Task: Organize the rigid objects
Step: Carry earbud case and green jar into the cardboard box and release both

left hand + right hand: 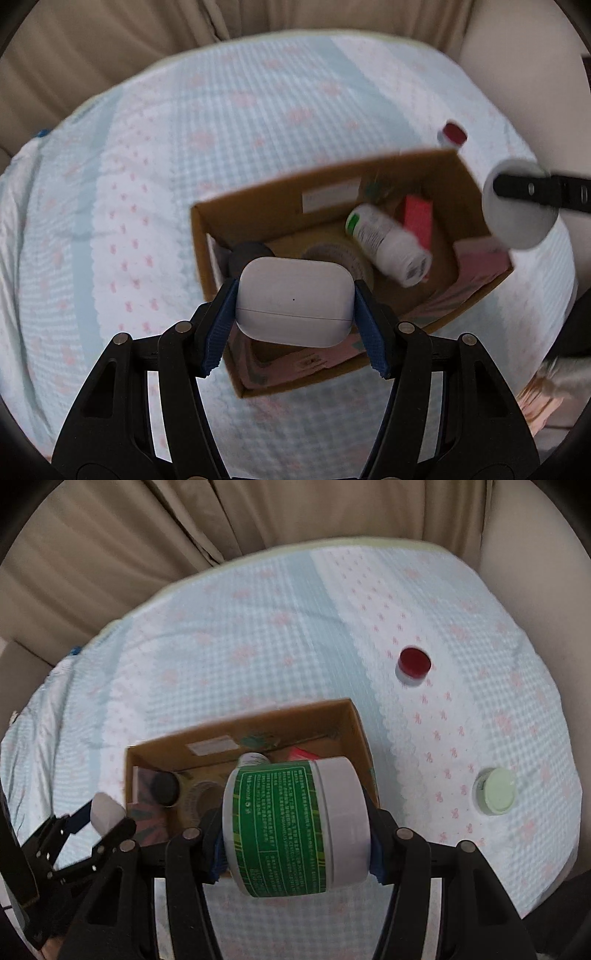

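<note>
White plastic fills my left gripper (294, 295): its blue pads (221, 328) are clamped on the two sides of an earbud case (293, 306), held above the near edge of the cardboard box (258, 206). My right gripper (295, 830) is clamped on a white jar (295, 827) lying sideways, its green label printed in small white script that I cannot read.

Beyond, the box sits on a bedspread (147, 184) of pale blue check with pink bows. The left wrist view shows its contents: a white bottle (388, 243) with a barcode and blurred print, lying tilted; a red carton (417, 219) beside it; a tape roll (332, 254); a dark round object (247, 254). A white sticker (330, 194) on the inner far wall is illegible.

Only the right wrist view shows a pale green lidded jar (496, 790) standing well apart to the right of the box. A red-capped jar (414, 662) stands farther off; the left view shows it just behind the box's far corner. Beige curtains (147, 535) hang behind.
</note>
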The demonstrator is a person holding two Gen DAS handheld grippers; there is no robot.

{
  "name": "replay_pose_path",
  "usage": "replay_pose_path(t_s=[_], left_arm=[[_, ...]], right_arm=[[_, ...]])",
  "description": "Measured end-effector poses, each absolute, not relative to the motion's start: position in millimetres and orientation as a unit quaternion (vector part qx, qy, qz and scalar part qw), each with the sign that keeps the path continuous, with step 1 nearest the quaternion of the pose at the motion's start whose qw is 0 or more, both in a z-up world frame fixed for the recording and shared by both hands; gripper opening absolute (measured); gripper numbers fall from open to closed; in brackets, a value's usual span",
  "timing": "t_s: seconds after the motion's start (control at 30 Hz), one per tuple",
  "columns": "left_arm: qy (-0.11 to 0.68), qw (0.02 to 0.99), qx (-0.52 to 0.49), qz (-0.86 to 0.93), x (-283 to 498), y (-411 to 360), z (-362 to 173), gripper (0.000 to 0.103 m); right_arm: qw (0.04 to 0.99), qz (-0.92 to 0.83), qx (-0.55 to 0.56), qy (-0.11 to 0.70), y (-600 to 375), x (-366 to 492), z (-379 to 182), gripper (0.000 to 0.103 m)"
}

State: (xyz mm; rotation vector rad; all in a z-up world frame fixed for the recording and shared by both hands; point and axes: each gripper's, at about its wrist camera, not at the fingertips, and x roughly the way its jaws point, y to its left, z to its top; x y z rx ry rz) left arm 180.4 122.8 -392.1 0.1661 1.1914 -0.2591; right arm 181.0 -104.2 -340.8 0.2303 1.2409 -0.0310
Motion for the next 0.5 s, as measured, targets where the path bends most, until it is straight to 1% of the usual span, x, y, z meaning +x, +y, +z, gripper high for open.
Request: replay_pose_path(t_s=[0.2,0.4,0.5], left_arm=[[0.587,0.795,0.097,-0.118,188,122,-436,0.058],[0.601,0.781,0.118,-0.124,191,121,-451,0.058],[0.609,0.773,0.105,-0.144,196,119,-452,0.059]], right_arm=[[0.786,-0.026,0.107,0.609,-108,195,-390,0.054],[0.767,-0.038,0.107,0.631,-107,192,-421,0.054],[0.761,-0.051,0.114,0.636,-109,189,-428,0.054]])
